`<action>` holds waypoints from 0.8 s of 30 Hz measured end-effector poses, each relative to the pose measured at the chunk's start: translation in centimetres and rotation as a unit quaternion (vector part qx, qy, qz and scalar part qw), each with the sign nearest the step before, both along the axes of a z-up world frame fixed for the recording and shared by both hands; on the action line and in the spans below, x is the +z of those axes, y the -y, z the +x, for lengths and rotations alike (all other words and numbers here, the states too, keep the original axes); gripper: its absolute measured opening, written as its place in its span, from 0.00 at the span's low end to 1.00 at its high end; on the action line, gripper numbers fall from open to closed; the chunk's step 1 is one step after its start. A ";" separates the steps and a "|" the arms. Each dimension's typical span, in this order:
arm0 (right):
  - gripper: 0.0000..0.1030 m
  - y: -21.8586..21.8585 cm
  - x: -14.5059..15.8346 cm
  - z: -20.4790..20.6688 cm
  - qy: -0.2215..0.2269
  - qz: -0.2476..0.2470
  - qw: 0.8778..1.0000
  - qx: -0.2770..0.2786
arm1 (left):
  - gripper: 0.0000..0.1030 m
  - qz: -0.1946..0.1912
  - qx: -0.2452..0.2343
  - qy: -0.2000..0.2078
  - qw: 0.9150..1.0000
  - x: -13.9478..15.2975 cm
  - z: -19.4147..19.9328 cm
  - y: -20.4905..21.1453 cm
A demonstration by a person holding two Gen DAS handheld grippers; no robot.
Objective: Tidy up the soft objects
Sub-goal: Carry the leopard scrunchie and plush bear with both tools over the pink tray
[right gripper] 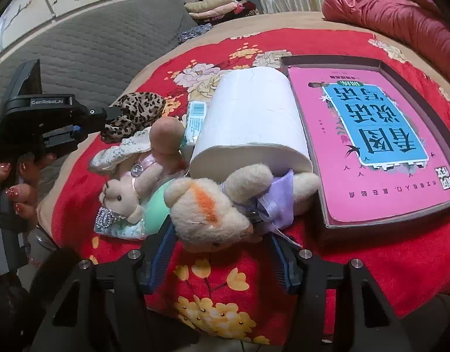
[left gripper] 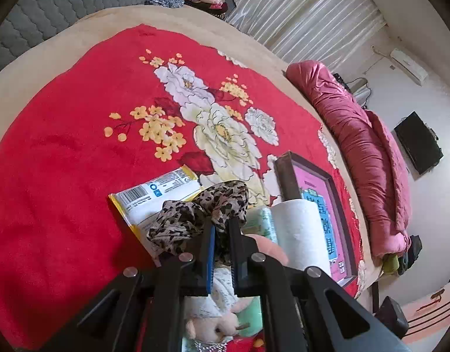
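Observation:
A leopard-print cloth (left gripper: 201, 208) lies bunched on the red flowered blanket (left gripper: 63, 161), and my left gripper (left gripper: 222, 228) is shut on its near fold. In the right wrist view the same left gripper (right gripper: 112, 114) bites the leopard-print cloth (right gripper: 137, 108) from the left. A cream plush bear (right gripper: 210, 211) in a purple dress lies on its side between the fingers of my right gripper (right gripper: 220, 239). That gripper stands open, its pads close to the bear's head and ribbon. A small plush rabbit (right gripper: 122, 196) lies just left of the bear.
A white paper roll (right gripper: 251, 117) stands behind the bear, beside a brown box (right gripper: 400, 220) holding a pink book (right gripper: 371, 135). A tissue packet (right gripper: 195, 120) and a yellow-edged packet (left gripper: 154, 193) lie nearby. A rolled pink quilt (left gripper: 365, 152) lines the bed's far side. A hand (right gripper: 19, 196) holds the left gripper.

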State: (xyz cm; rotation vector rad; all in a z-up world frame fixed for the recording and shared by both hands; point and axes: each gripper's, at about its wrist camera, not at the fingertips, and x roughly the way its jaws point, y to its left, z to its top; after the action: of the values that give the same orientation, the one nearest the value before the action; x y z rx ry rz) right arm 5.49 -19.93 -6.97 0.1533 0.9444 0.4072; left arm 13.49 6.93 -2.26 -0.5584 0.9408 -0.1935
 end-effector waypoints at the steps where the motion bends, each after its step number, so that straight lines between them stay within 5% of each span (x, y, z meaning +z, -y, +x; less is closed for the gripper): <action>1: 0.56 0.1 0.0 0.0 -0.001 0.006 1.000 0.000 | 0.08 -0.003 -0.003 0.002 1.000 0.2 0.0 0.1; 12: 0.54 0.9 2.2 -1.4 0.016 0.026 1.000 0.001 | 0.09 -0.013 -0.017 0.034 0.999 2.6 -1.1 0.9; 18: 0.54 2.0 5.1 -2.6 0.067 0.013 0.998 -0.016 | 0.09 -0.012 -0.041 0.062 0.997 5.1 -1.8 2.5; 24: 0.54 5.3 6.9 -2.3 0.119 -0.057 0.987 -0.088 | 0.09 0.005 -0.080 0.082 0.993 7.1 -1.7 6.3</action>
State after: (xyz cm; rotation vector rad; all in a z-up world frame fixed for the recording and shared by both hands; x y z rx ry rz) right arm 3.17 -25.19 -0.10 0.0813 0.7089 0.2017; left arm 11.79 0.61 4.87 -0.4505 0.8253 -0.3741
